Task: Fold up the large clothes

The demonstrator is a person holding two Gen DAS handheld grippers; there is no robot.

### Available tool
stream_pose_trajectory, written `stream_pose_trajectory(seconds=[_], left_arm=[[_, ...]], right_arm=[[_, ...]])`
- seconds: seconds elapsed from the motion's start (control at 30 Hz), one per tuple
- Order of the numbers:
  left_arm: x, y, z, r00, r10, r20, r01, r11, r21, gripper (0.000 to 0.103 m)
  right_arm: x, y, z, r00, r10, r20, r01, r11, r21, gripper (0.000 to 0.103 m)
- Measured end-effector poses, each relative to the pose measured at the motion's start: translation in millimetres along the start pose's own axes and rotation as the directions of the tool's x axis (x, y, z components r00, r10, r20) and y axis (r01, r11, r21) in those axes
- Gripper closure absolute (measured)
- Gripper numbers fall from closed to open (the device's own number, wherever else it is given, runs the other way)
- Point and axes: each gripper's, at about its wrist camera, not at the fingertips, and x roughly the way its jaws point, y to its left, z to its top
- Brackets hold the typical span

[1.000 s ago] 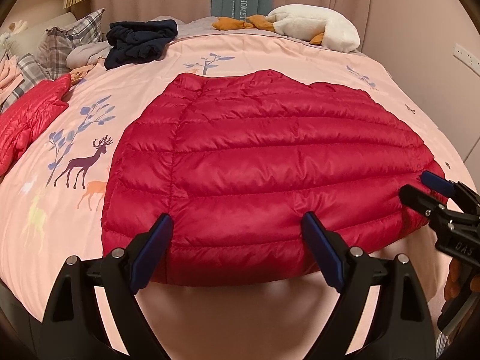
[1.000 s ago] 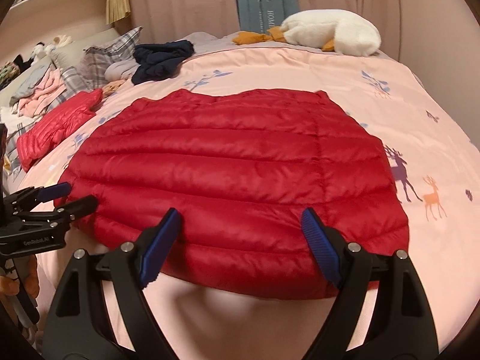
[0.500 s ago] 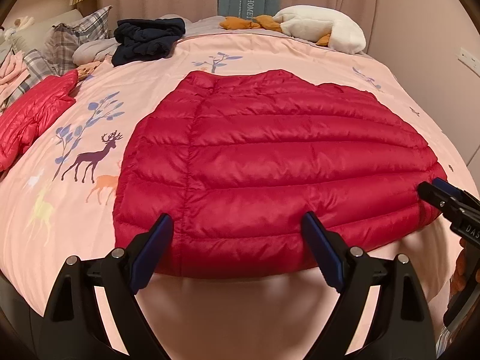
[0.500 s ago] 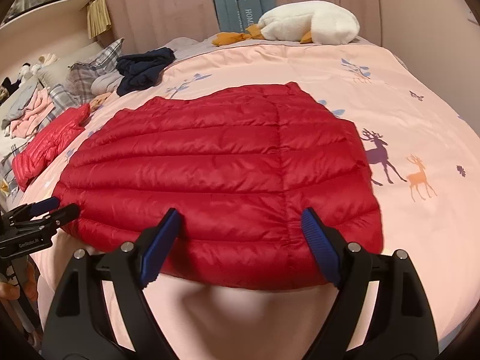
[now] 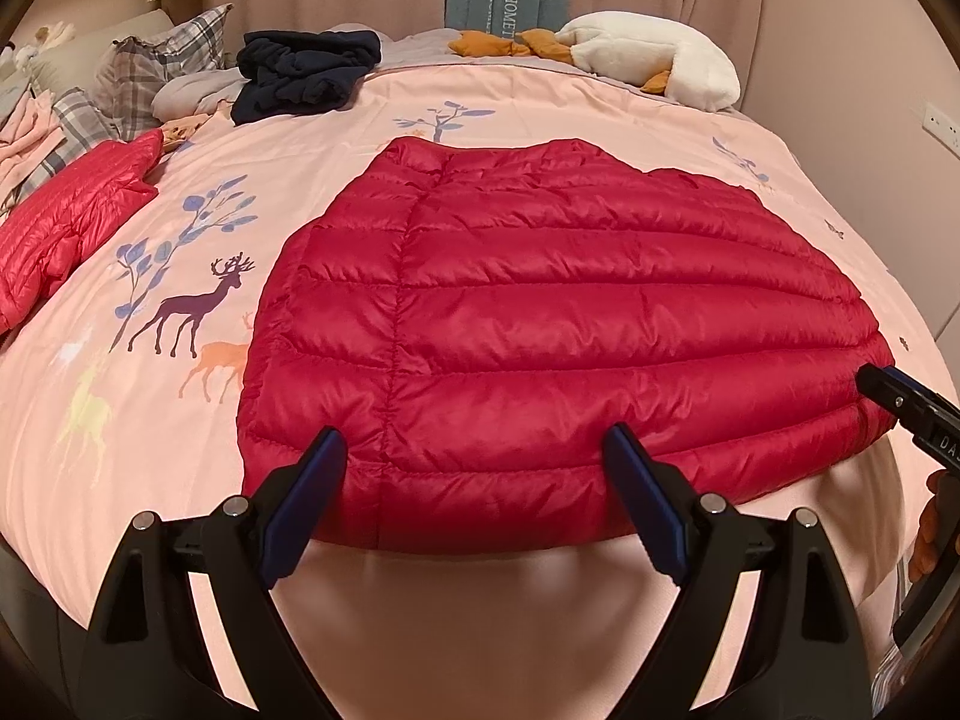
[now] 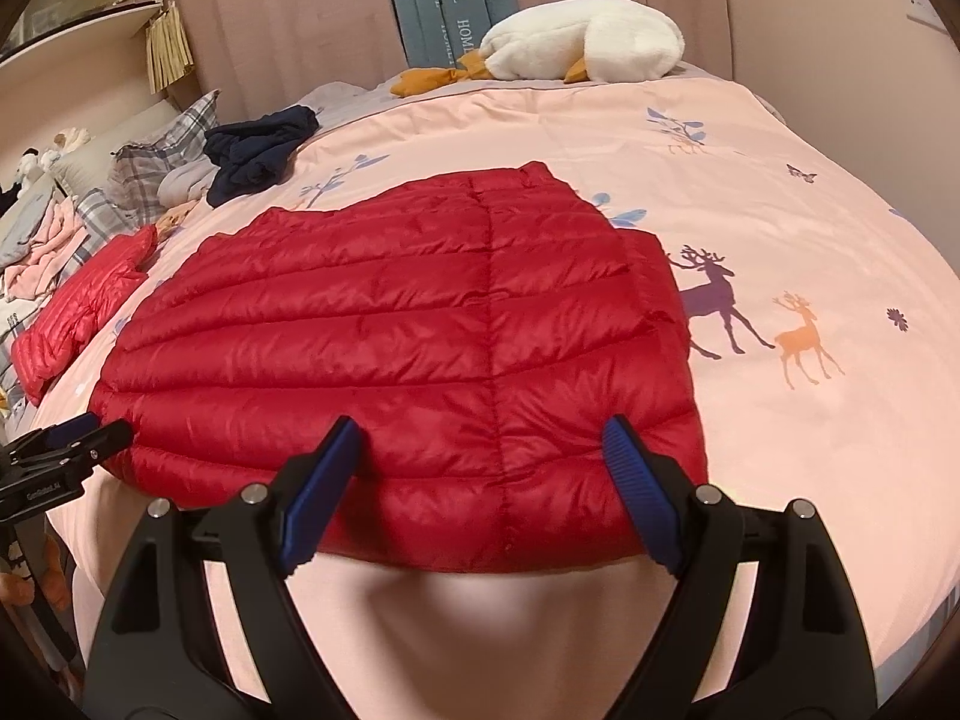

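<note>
Across the pink deer-print bedspread (image 5: 336,138) a red quilted down jacket (image 5: 540,324) lies spread flat, its hem at the near edge of the bed. Further back sit a white plush goose (image 5: 654,57), a dark navy garment (image 5: 300,75) and, off to the side, a second red puffer (image 5: 66,222). Near the hem, the left gripper (image 5: 474,501) and the right gripper (image 6: 480,489) each hover with fingers spread wide, holding nothing, blue pads (image 6: 639,495) just above the fabric.

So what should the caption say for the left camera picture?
Open left gripper hovers at the near hem of a red down jacket lying flat on a pink deer-print duvet.
</note>
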Motion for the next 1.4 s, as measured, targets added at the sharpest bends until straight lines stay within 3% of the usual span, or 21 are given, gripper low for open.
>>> stream_pose_trajectory(seconds=[1.4], left_arm=[[-1,20,-1,0.999,0.049,-0.007,-0.050,0.998,-0.041,0.014]], right_arm=[[-4,-29,0,0.998,-0.061,-0.014,0.062,0.995,0.079,0.019]])
